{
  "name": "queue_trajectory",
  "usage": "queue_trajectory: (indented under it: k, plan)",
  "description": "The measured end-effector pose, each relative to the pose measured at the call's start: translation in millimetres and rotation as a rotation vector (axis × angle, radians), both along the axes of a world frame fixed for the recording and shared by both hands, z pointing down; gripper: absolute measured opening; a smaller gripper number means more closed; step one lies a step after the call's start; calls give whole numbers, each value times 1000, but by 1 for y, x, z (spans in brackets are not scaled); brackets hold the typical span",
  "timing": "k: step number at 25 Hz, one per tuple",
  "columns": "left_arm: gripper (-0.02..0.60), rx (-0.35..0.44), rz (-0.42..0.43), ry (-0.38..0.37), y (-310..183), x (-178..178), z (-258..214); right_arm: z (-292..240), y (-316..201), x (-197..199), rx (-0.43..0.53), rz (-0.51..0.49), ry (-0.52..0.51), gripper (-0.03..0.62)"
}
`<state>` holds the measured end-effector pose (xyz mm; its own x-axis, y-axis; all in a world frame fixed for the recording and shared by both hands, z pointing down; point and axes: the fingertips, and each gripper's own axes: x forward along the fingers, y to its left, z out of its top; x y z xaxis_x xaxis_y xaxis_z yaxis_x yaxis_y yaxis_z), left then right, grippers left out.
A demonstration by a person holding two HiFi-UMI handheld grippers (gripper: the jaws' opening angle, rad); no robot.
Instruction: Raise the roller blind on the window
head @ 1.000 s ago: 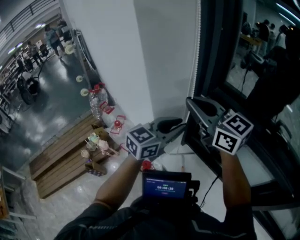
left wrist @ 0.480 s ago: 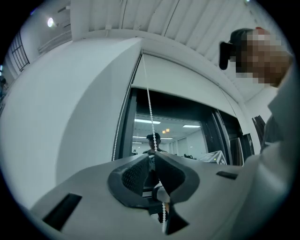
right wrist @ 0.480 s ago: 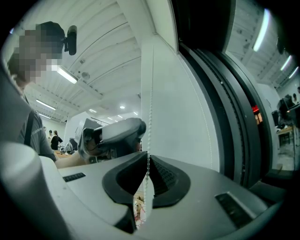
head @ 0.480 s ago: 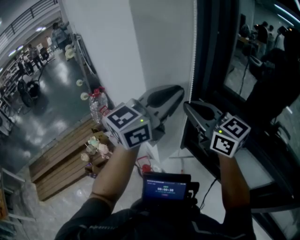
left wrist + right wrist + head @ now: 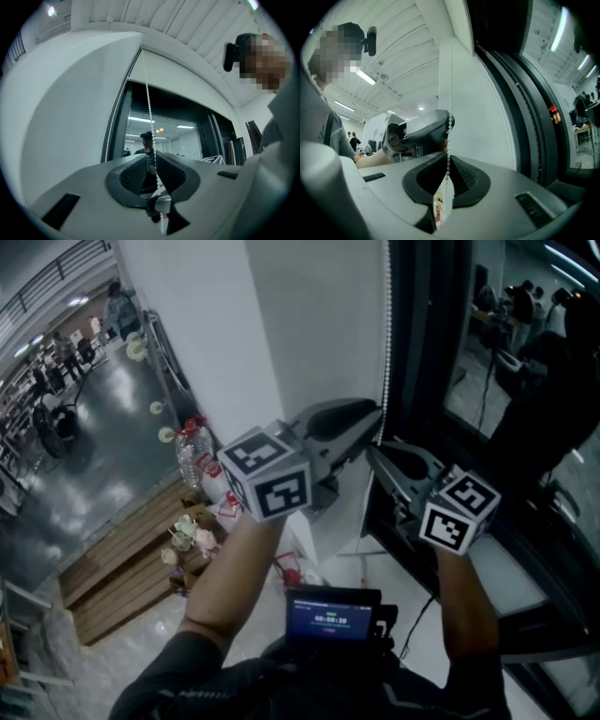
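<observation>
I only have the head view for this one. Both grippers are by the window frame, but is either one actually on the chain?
Observer: Yes. The right gripper view shows the right gripper shut on the chain.
Operator: And the left one?
Observer: The chain runs between the jaws of the left gripper, but they stand slightly apart and have just been opening.
Operator: How far down is the blind?
Observer: In the left gripper view the blind covers only the top of the window.
</observation>
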<state>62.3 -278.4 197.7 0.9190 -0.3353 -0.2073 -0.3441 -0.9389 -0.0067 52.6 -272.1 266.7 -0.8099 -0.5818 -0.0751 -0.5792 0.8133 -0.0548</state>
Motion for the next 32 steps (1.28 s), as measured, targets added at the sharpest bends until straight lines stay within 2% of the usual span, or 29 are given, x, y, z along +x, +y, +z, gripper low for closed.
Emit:
queue_trajectory:
  k: [2, 4, 5, 7, 9, 11, 16, 19, 22, 32]
  plan:
    - [58, -4, 42, 34, 4, 0, -5, 0, 0, 1, -1, 2, -6, 17]
    - [104, -1, 86, 74, 11, 0, -12, 0, 1, 1, -2, 0, -7, 17]
    - [104, 10, 85, 71, 12, 1, -14, 1, 1, 1, -2, -2, -6, 17]
    - [98, 34, 34, 18, 8, 4, -11, 1, 2, 0, -2, -5, -3, 17]
    - [64, 37, -3, -21, 2, 7, -5, 1, 3, -1, -1, -5, -1, 17]
    - [20, 32, 21, -12, 4, 8, -3, 2, 4, -2, -3, -7, -1, 17]
    - [14, 87, 20, -44, 12, 6, -2, 1, 7, -6, -4, -7, 19, 17]
    - [12, 64, 12, -67, 9, 3, 10, 13, 6, -9, -23, -6, 46, 17]
    - [13, 37, 5, -76, 6, 3, 24, 28, 1, -8, -64, -11, 29, 17]
    - [12, -34, 5, -40, 9, -1, 57, 61, 2, -10, -118, -19, 46, 17]
